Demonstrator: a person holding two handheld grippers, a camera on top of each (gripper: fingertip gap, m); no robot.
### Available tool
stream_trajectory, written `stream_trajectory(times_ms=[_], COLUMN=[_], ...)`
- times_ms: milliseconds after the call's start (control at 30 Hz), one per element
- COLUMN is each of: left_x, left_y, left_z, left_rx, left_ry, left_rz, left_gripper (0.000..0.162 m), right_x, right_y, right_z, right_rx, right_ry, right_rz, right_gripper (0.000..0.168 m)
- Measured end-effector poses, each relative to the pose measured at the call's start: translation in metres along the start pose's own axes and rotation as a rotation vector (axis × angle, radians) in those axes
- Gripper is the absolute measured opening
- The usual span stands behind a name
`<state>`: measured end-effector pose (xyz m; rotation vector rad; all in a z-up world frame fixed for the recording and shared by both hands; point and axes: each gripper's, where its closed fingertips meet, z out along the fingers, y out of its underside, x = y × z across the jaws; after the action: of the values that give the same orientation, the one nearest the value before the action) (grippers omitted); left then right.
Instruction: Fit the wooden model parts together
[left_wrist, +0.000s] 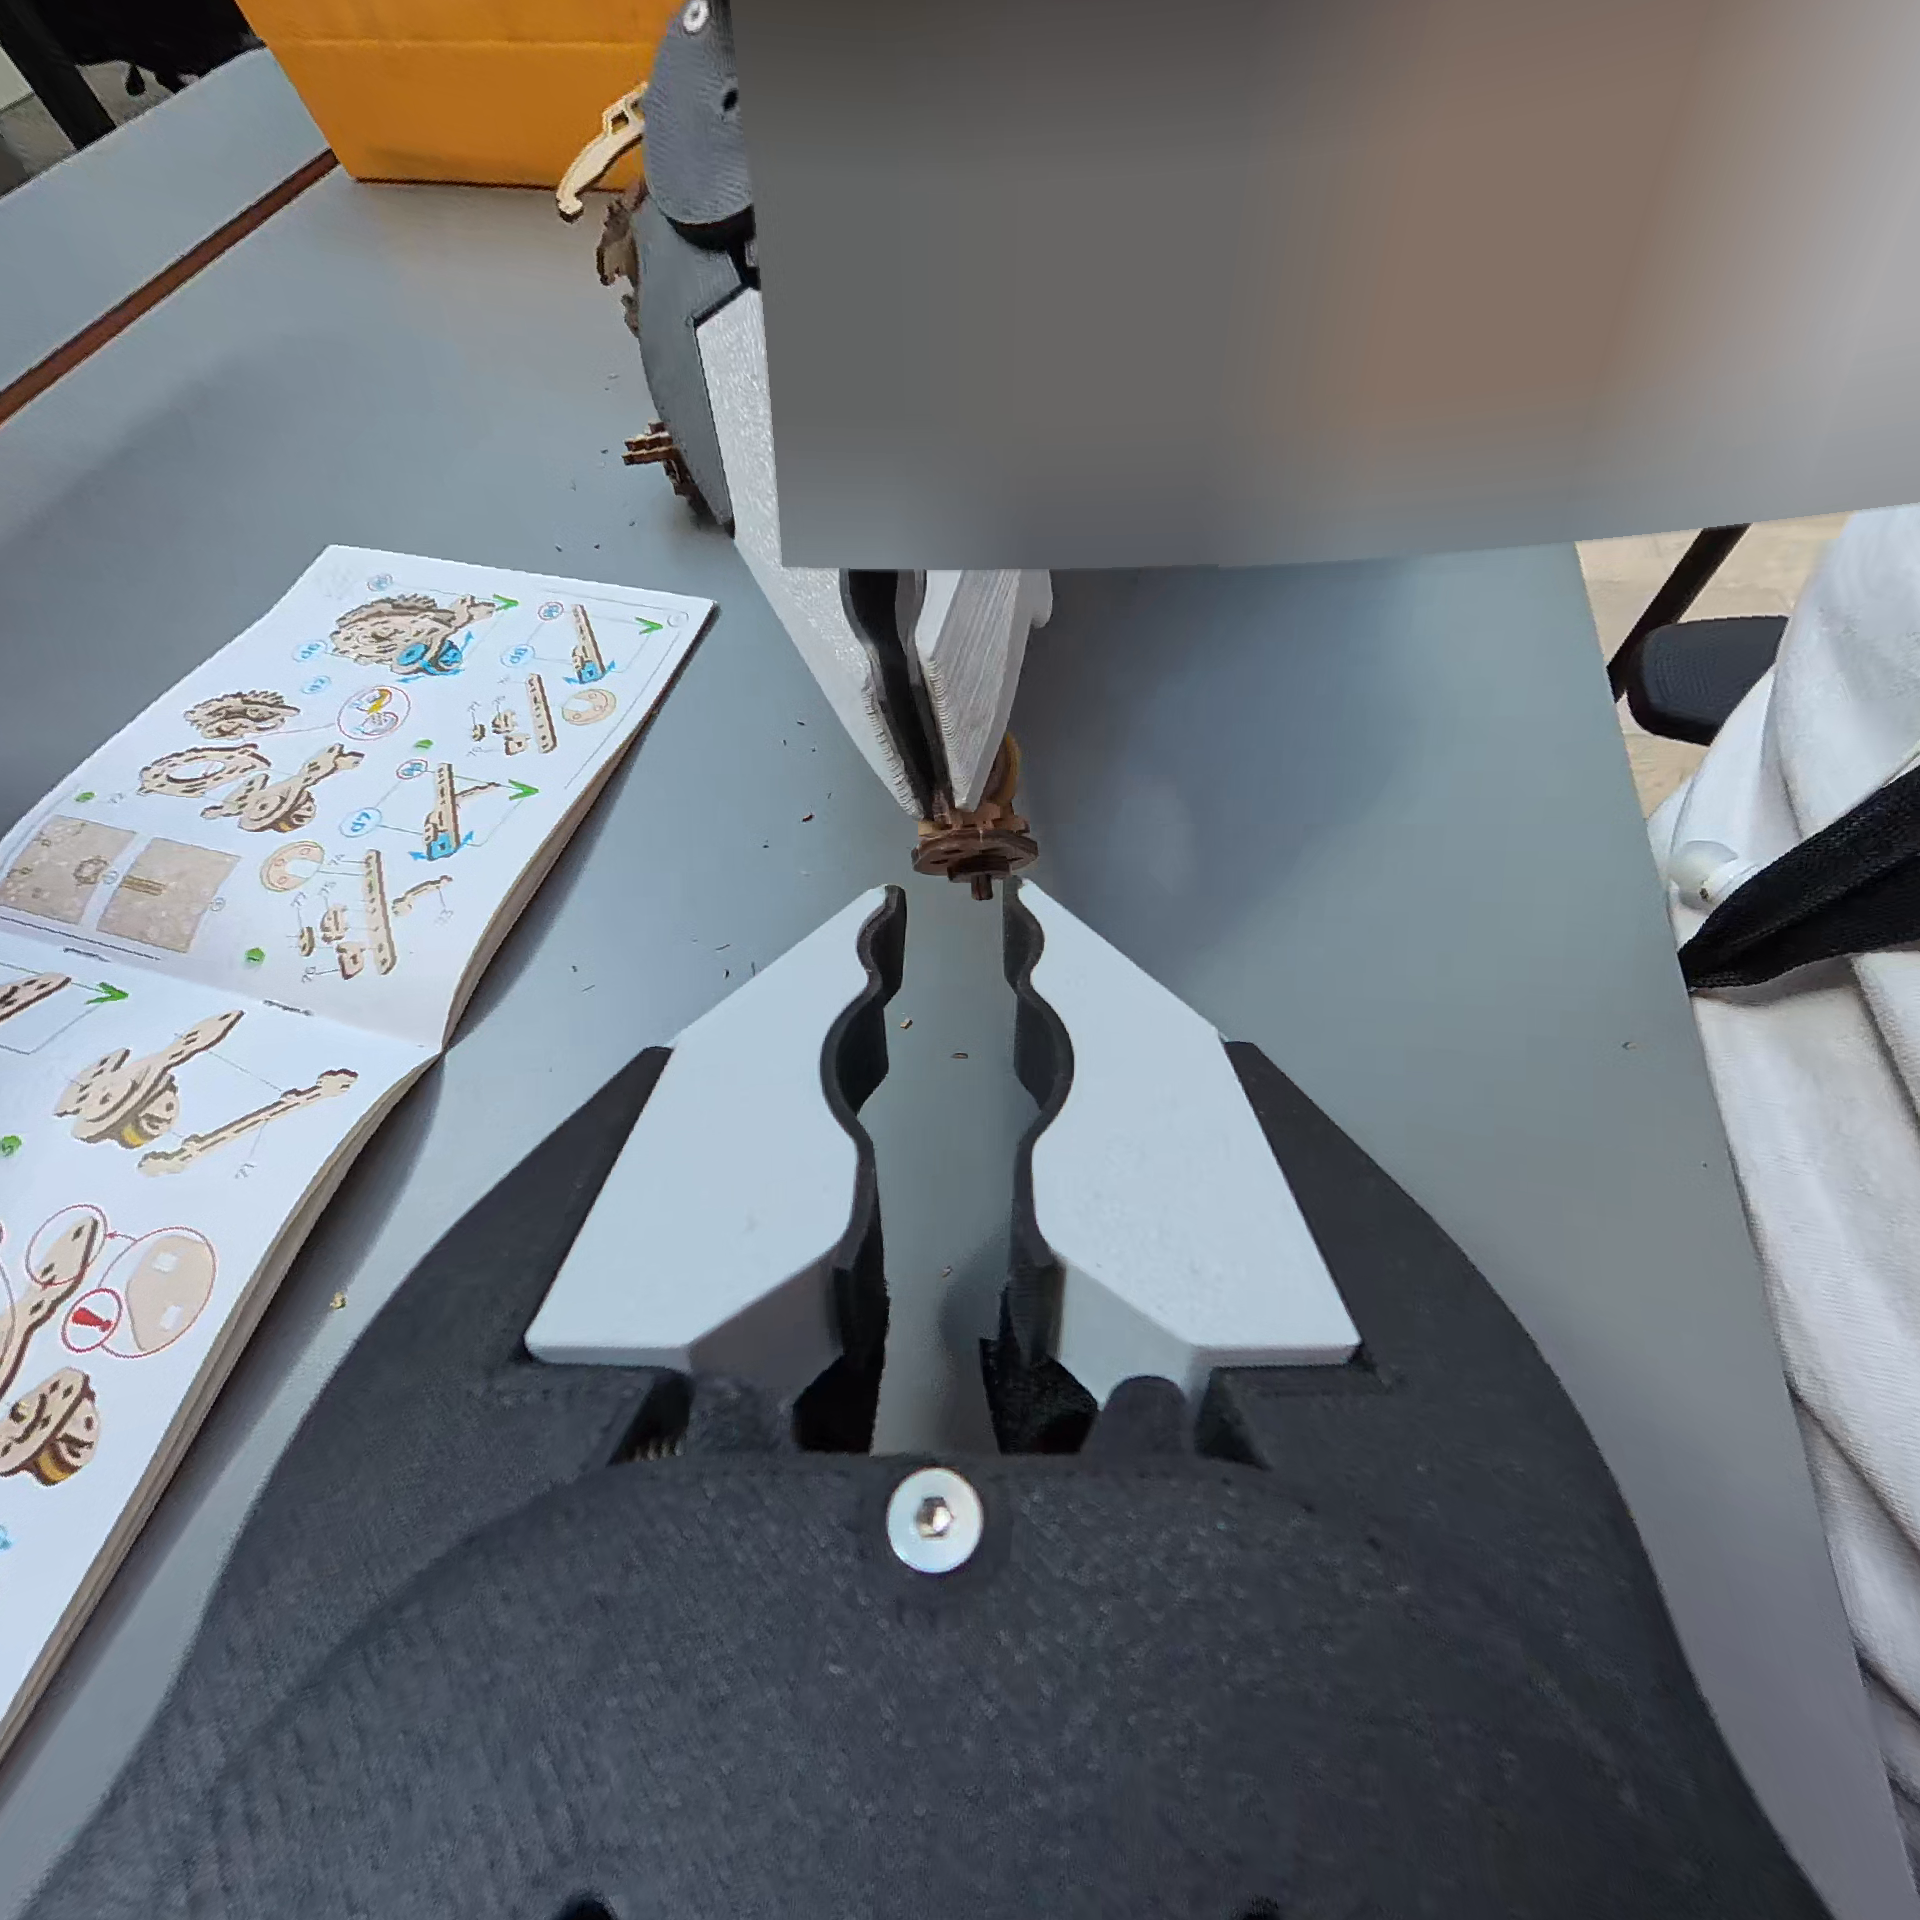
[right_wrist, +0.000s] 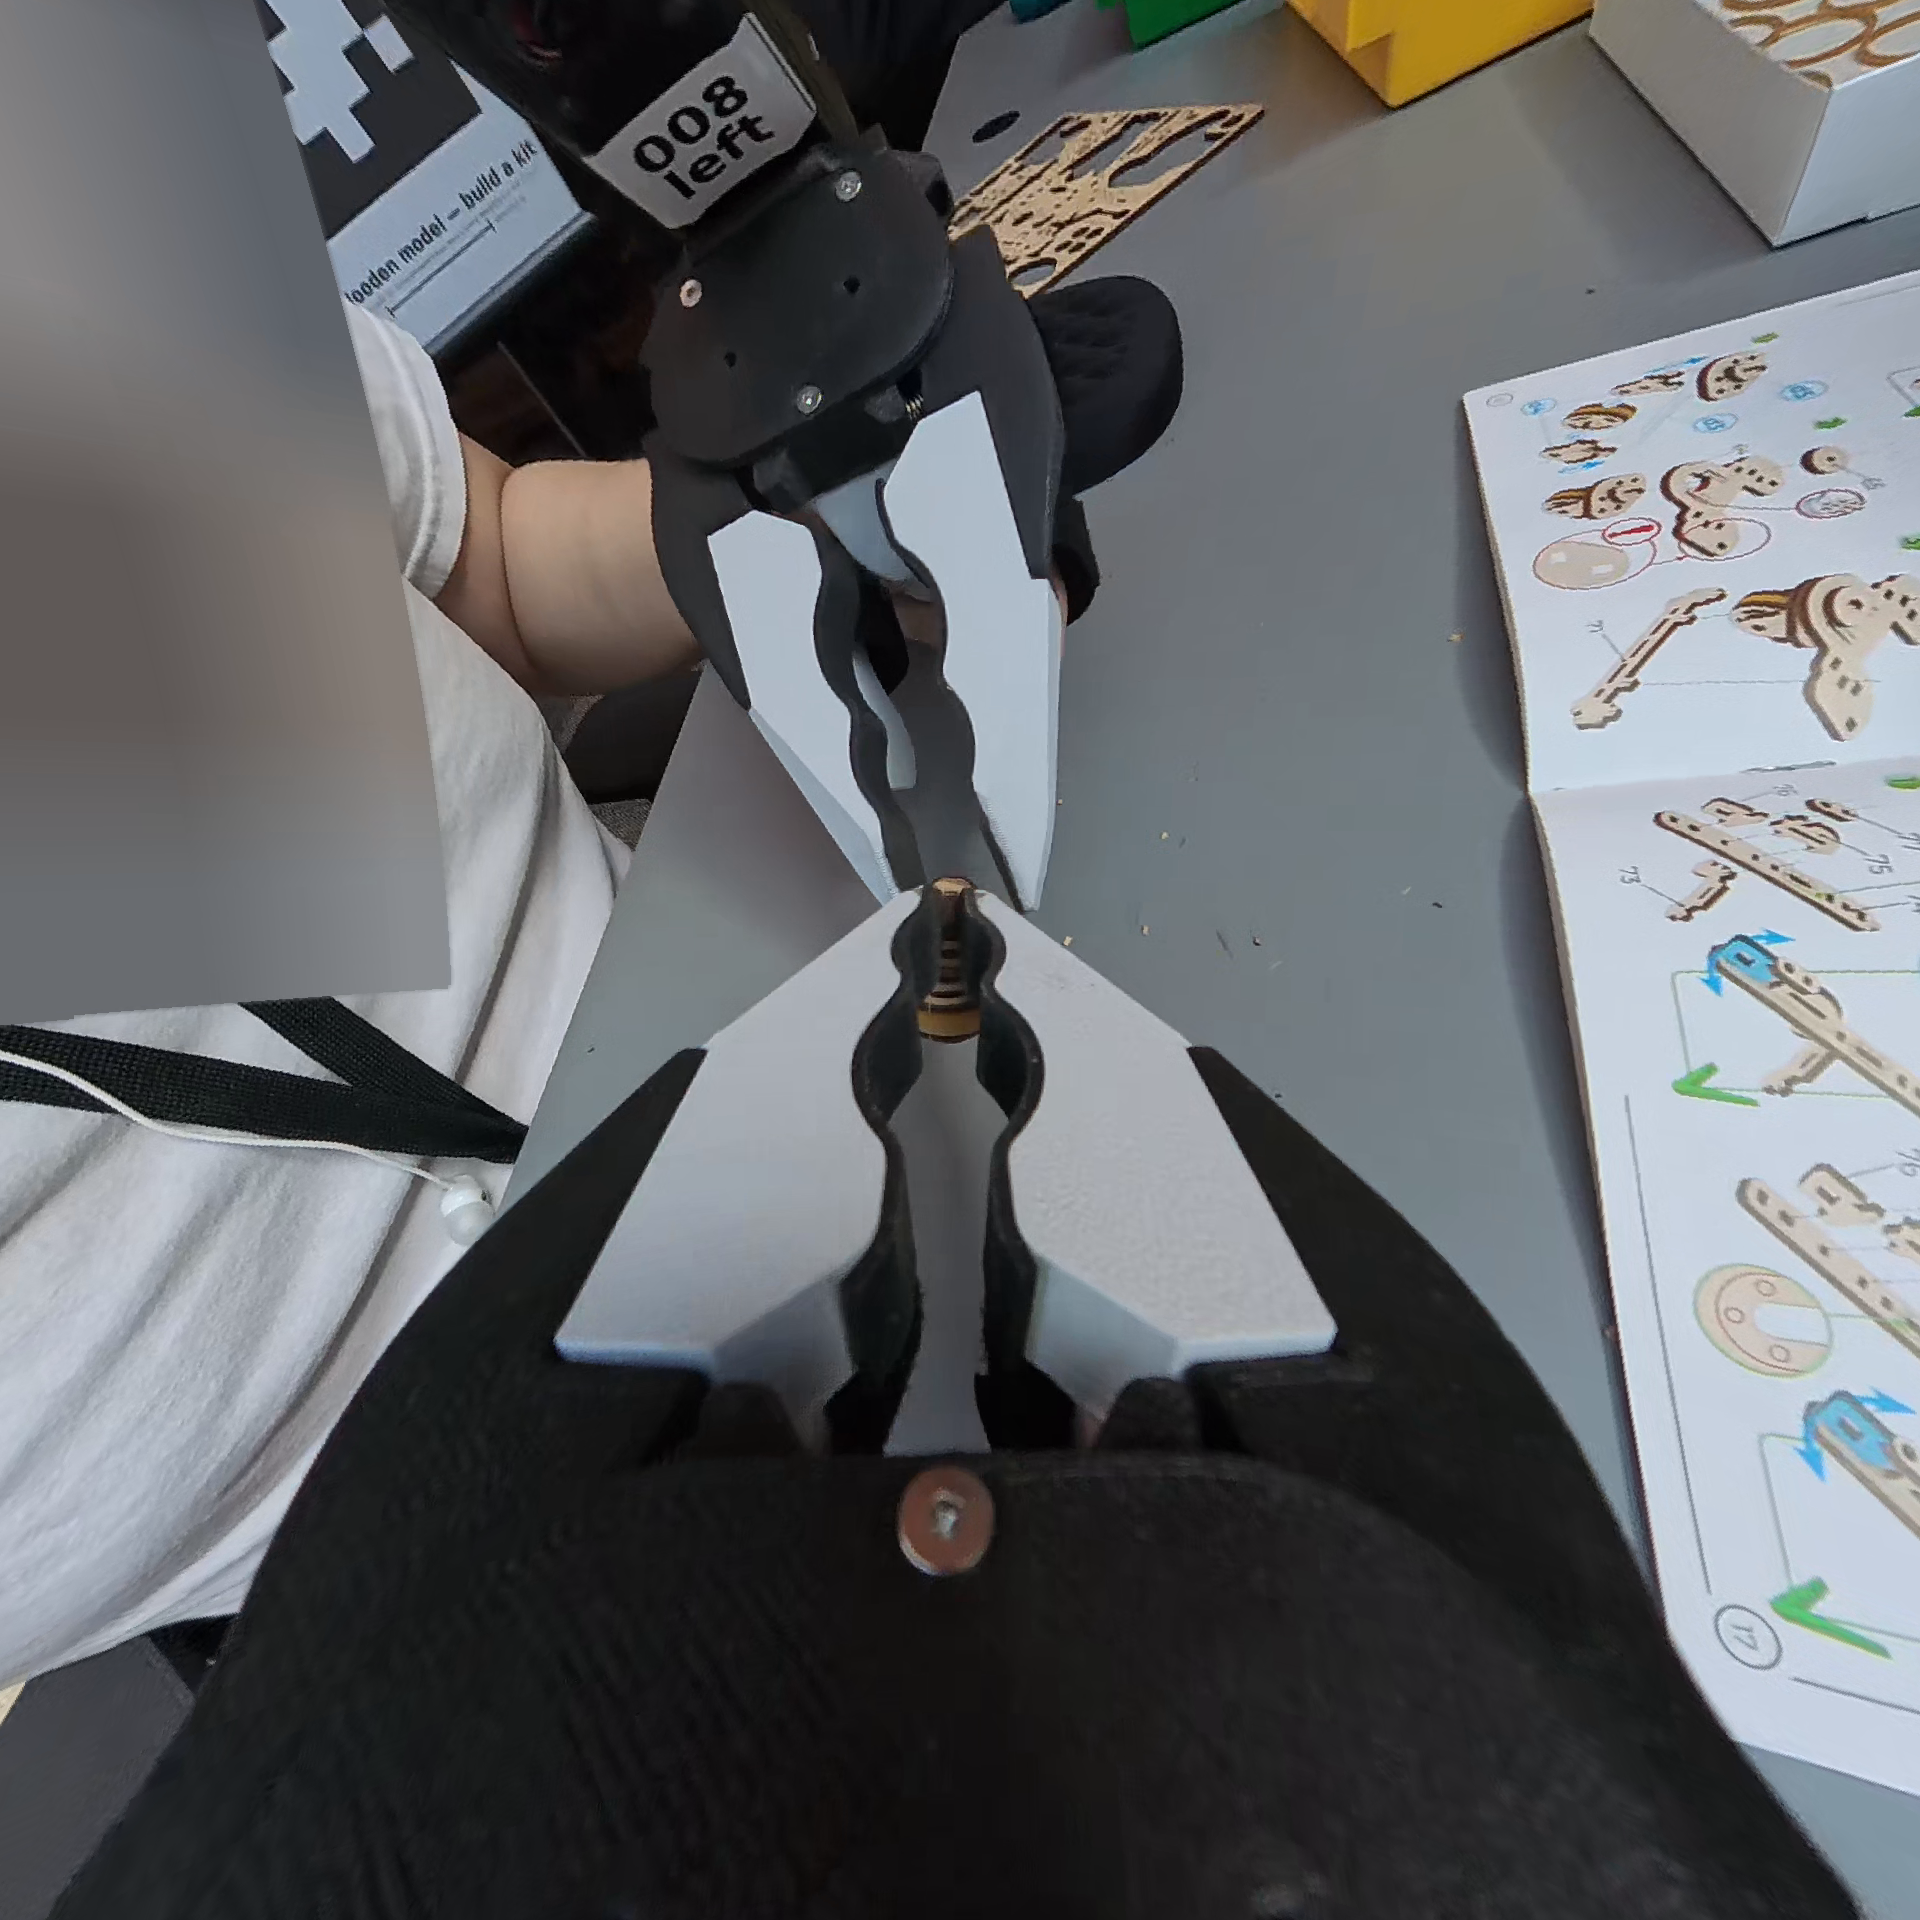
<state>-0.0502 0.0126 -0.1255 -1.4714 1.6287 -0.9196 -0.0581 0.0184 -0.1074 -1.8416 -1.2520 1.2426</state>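
Note:
My right gripper (right_wrist: 951, 920) is shut on a small wooden gear assembly (right_wrist: 948, 997), which it holds above the grey table (right_wrist: 1299, 727). In the left wrist view the right gripper (left_wrist: 951, 805) comes down from above, with the dark toothed wooden part (left_wrist: 977, 850) sticking out below its tips. My left gripper (left_wrist: 958, 902) is open and empty. Its tips sit just short of the wooden part, one on each side of the part's small peg. In the right wrist view the left gripper (right_wrist: 961, 885) points at the part from the far side.
An open instruction booklet (left_wrist: 312, 831) (right_wrist: 1714, 935) lies flat on the table. More wooden parts (left_wrist: 603, 145) and an orange box (left_wrist: 468, 83) are behind the right gripper. A punched wooden sheet (right_wrist: 1101, 177) and a white box (right_wrist: 1766, 114) lie farther off. A person in white clothing (right_wrist: 208, 1299) is beside the table edge. My left and right fingertips are right by each other.

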Motion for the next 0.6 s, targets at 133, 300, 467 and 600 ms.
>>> stream_trajectory(times_ms=[133, 300, 467, 600], left_x=[0.0, -0.002, -0.003, -0.005], left_y=[-0.016, -0.027, -0.025, -0.027], left_z=[-0.011, -0.017, -0.016, -0.018], left_rx=[0.127, 0.213, 0.198, 0.215], left_ry=[0.034, 0.086, 0.063, 0.059], left_rz=[-0.082, -0.192, -0.18, -0.188], left_gripper=[0.013, 0.023, 0.022, 0.021], right_x=[0.0, -0.004, -0.008, -0.008], right_y=[-0.013, -0.015, -0.019, -0.026], right_z=[-0.008, -0.005, -0.003, -0.007], right_rx=[0.095, 0.107, 0.129, 0.176], right_ry=[-0.005, -0.013, -0.011, -0.003], right_rz=[-0.001, -0.046, -0.083, -0.09], right_gripper=[0.001, 0.001, 0.001, 0.001])
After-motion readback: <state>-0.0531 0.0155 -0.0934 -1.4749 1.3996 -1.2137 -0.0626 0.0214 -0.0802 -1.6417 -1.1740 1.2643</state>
